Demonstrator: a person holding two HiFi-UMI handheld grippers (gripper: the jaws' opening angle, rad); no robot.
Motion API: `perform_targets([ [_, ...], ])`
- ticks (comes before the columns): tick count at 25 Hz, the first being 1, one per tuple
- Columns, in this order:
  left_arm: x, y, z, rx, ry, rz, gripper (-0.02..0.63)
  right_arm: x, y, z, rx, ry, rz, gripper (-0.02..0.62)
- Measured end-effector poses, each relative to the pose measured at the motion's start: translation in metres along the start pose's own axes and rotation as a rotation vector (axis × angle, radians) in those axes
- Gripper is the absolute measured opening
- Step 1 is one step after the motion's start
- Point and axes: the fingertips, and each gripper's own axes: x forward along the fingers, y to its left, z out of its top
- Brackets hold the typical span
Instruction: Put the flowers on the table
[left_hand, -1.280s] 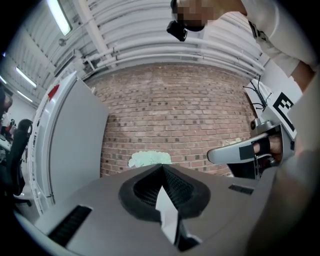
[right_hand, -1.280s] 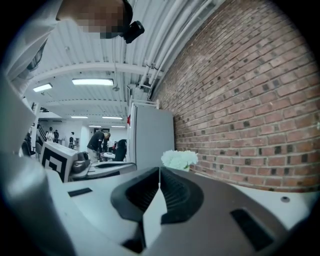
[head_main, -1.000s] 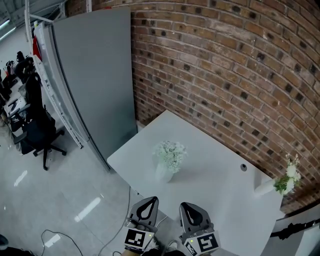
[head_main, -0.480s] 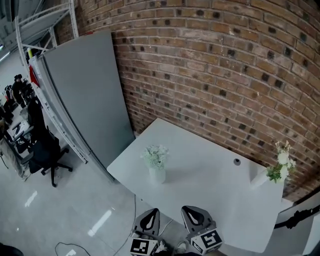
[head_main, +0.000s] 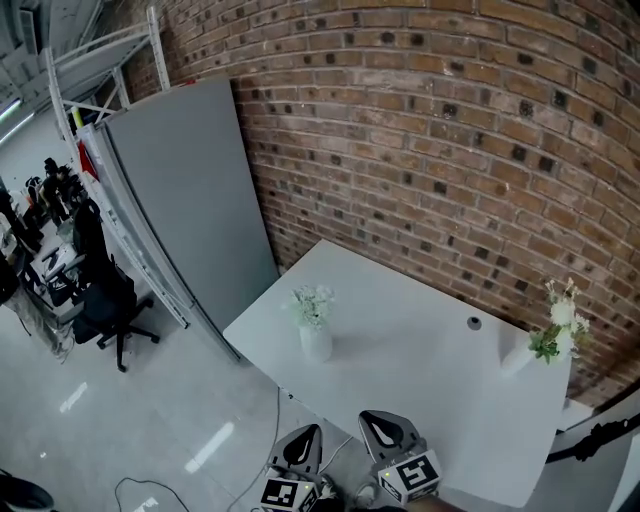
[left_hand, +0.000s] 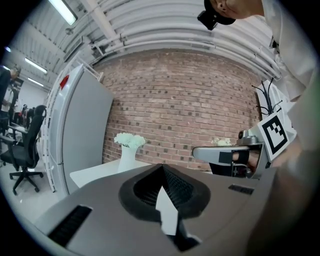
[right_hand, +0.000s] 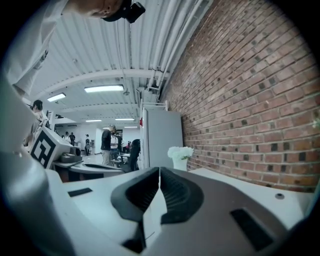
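A white vase of pale flowers (head_main: 313, 322) (left_hand: 128, 148) (right_hand: 180, 156) stands near the left end of the white table (head_main: 420, 370). A second white vase with white and green flowers (head_main: 545, 340) stands at the table's far right corner by the brick wall. My left gripper (head_main: 303, 444) (left_hand: 161, 169) and right gripper (head_main: 384, 428) (right_hand: 159, 172) hover side by side off the table's near edge, short of the flowers. Both have their jaws shut together with nothing between them.
A curved brick wall (head_main: 450, 160) runs behind the table. A tall grey panel (head_main: 185, 190) stands left of the table, with a black office chair (head_main: 105, 300) and desks beyond it. A small round hole (head_main: 473, 323) marks the tabletop. People stand far off in the right gripper view.
The head view has pulled back and shifted, so the table and both vases look smaller and farther. Both grippers sit lower in the frame, still shut and empty.
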Motion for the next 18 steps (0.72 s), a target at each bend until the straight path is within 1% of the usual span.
perform_targets([
  [10, -0.019, -0.026, -0.008, 0.022, 0.042, 0.009, 0.008, -0.016, 0.033, -0.013, -0.029, 0.05, 0.121, 0.02],
  [18, -0.028, -0.026, -0.007, 0.024, 0.072, 0.022, 0.008, -0.01, 0.052, -0.017, -0.045, 0.071, 0.16, 0.02],
])
